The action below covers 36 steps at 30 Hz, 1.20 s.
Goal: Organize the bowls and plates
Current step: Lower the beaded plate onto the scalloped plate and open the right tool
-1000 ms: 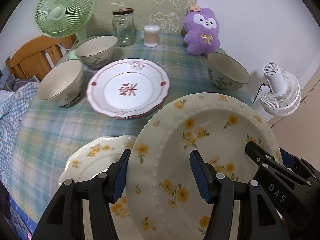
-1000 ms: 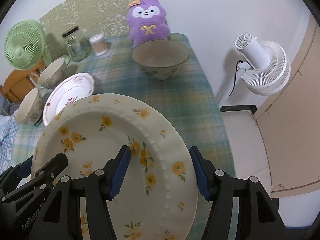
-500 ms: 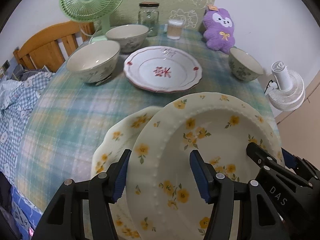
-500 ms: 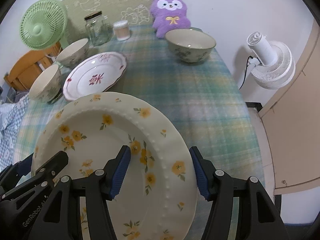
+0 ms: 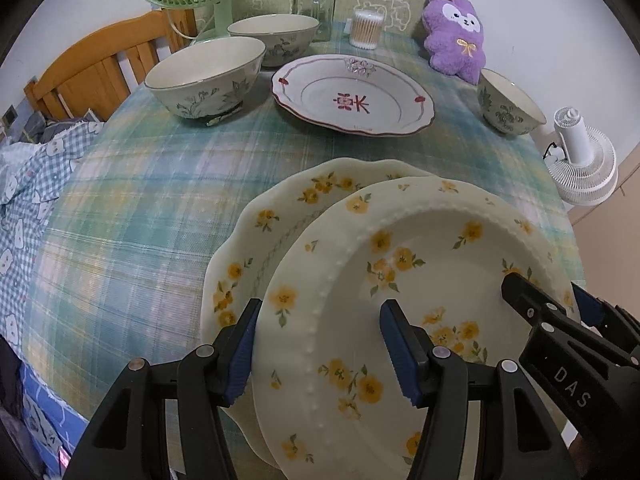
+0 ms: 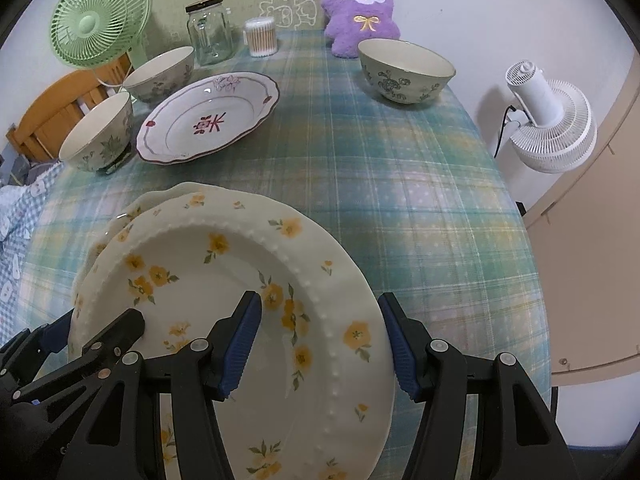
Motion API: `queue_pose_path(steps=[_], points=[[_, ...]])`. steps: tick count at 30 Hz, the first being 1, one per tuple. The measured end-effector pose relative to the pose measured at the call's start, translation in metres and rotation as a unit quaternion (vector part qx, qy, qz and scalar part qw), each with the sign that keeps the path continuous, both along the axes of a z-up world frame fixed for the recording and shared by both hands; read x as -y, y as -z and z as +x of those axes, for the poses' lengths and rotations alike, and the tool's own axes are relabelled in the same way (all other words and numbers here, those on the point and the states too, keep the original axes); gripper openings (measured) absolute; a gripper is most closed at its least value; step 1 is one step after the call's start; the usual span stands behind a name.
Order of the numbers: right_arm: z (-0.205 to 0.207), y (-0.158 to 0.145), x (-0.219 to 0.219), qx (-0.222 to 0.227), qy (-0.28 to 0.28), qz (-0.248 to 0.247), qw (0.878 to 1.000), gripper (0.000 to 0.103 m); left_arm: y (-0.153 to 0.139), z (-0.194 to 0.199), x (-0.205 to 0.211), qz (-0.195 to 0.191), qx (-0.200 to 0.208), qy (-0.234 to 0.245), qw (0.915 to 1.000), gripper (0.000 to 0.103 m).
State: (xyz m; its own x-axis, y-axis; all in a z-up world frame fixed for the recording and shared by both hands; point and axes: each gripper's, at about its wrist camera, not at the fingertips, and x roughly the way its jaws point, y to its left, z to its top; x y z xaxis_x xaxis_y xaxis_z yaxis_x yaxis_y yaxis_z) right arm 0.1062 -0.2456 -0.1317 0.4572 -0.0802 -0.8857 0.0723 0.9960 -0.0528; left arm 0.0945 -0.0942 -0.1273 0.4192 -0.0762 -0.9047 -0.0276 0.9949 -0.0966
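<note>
While both hand-held grippers, the left hand-held gripper point(image 5: 316, 344) and the right hand-held gripper point(image 6: 320, 344), clamp opposite rims of the yellow-flower plate point(image 5: 420, 280), it hangs right above the scalloped yellow-flower plate point(image 5: 256, 232) lying on the counter point(image 5: 140, 208), a bit off toward the right.

Yellow-flowered plate point(image 5: 420, 280) over scalloped plate point(image 5: 280, 216)

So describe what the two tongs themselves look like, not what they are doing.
Both the left tongs and the right tongs are black plastic frames with round silver rivets. Each finger ends in a ribbed blue pad. One body is printed "DAS" in white, and the other bears part of a white word. No cables or sleeves show.
</note>
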Motion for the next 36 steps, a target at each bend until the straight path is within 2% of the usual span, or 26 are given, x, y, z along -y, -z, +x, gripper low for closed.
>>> queue_pose_path(steps=[6,15,22,27,28,30,33,36], points=[[0.003,0.004,-0.005,-0.003,-0.003,-0.006,1.0,0.063,0.008,0.004,-0.003,0.002,-0.011,-0.005,0.9999,0.061],[0.01,0.015,-0.006,-0.025,-0.004,-0.004,1.0,0.062,0.008,0.007,-0.001,0.021,-0.002,-0.004,0.9998,0.061],[0.008,0.012,-0.005,-0.024,-0.009,-0.001,1.0,0.061,0.009,0.009,0.001,0.025,-0.011,0.007,0.9996,0.07],[0.003,0.005,-0.005,-0.015,-0.004,-0.004,1.0,0.061,0.009,0.009,0.001,0.029,-0.012,0.017,0.9994,0.072],[0.002,0.003,-0.004,-0.013,-0.001,-0.004,1.0,0.058,0.008,0.008,0.0,0.029,-0.013,0.017,0.9993,0.072],[0.0,0.002,-0.003,-0.016,0.0,-0.005,1.0,0.043,0.006,0.007,-0.001,0.032,-0.012,0.016,0.9993,0.072],[-0.002,0.005,-0.006,-0.02,-0.006,-0.007,1.0,0.037,0.002,0.005,-0.004,0.034,-0.007,0.015,0.9993,0.072],[-0.002,0.007,-0.009,-0.019,-0.004,-0.007,1.0,0.037,-0.001,0.003,-0.007,0.035,-0.004,0.016,0.9992,0.072]])
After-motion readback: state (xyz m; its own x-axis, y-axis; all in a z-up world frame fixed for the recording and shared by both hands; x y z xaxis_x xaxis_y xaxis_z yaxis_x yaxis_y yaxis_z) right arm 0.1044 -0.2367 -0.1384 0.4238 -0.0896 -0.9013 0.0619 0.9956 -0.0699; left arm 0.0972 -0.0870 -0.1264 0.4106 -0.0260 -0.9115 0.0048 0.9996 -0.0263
